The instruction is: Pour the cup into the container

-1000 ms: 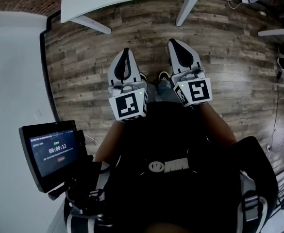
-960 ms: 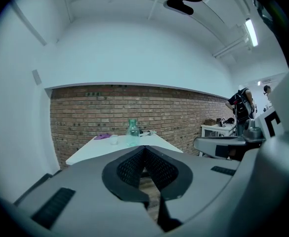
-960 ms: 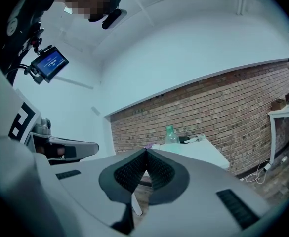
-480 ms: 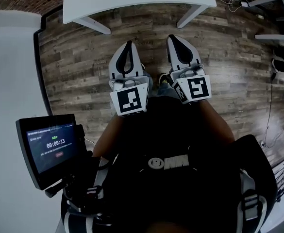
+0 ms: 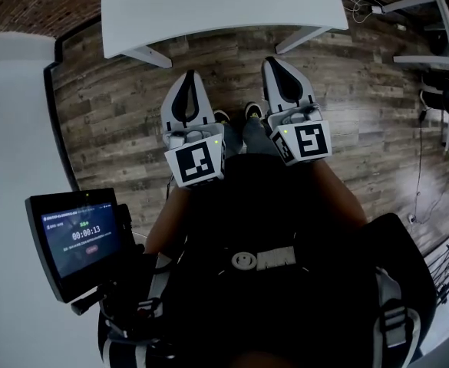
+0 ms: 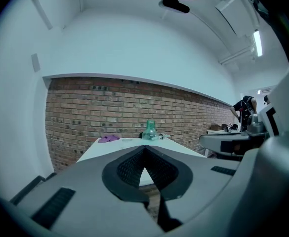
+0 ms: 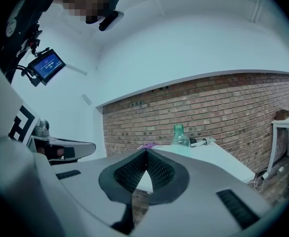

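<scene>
A green glass flask (image 6: 150,131) stands far off on a white table (image 6: 127,145), in front of a brick wall. It shows again in the right gripper view as the flask (image 7: 179,134) on the table (image 7: 211,156). I see no cup that I can tell for sure; a small purple thing (image 6: 108,138) lies on the table's left part. My left gripper (image 5: 187,80) and right gripper (image 5: 279,61) are held side by side over the wooden floor, short of the table (image 5: 224,6). Both are shut, tips touching, with nothing between them (image 6: 144,147) (image 7: 146,150).
A small screen (image 5: 82,236) hangs on the person's chest rig at lower left. A white wall (image 5: 9,144) runs along the left. More white desk frames and cables (image 5: 431,29) stand at the upper right. Another person (image 6: 244,110) stands by a far desk.
The white table has come nearer and fills more of the head view's top. Both grippers travelled along with the person, still shut; the left one has drifted slightly left.
</scene>
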`<state>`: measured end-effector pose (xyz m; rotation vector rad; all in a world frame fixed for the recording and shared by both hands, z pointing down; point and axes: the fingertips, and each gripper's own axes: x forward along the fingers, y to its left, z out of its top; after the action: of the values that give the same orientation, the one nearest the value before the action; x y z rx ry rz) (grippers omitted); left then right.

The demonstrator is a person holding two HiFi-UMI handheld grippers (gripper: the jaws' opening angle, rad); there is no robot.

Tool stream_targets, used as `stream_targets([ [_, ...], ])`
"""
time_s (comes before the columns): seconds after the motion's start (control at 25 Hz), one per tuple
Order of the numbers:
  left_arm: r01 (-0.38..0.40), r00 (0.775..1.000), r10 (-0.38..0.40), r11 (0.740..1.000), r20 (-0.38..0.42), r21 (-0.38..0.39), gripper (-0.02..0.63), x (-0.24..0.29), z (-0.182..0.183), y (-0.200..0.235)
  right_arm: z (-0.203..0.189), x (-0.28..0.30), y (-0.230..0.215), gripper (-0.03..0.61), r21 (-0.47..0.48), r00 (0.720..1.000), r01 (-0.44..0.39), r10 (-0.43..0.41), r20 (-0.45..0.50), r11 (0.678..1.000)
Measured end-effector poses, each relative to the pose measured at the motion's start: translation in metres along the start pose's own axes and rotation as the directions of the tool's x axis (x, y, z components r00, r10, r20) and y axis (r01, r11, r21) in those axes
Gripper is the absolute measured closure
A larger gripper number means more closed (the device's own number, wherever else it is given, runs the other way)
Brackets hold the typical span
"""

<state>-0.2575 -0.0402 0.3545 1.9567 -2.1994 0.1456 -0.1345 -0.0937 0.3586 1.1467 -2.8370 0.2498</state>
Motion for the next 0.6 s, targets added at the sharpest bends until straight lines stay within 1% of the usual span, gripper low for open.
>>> stream_targets([
  [0.08,0.007,1.0,-0.007,1.0,0.014,0.002,0.615,0.0,0.004,-0.001,0.004,-0.001,0.0,0.58,-0.006,1.0,0.003,-0.003,0.005,1.0],
  [0.28,0.014,1.0,-0.014,1.0,0.006,0.012,0.615,0.04,0.015,-0.006,0.011,0.032,-0.026,0.58,-0.001,1.0,-0.001,0.001,-0.006,1.0],
  [0.44,0.003,1.0,-0.003,1.0,0.002,0.025,0.615,0.058,0.017,-0.004,0.013,0.052,-0.033,0.58,-0.001,1.0,-0.028,0.028,0.007,1.0],
  [0.6,-0.023,0.999,0.022,0.999,0.027,0.034,0.615,0.068,0.022,0.003,0.014,0.065,-0.031,0.58,-0.013,0.998,-0.062,0.062,0.025,0.998],
])
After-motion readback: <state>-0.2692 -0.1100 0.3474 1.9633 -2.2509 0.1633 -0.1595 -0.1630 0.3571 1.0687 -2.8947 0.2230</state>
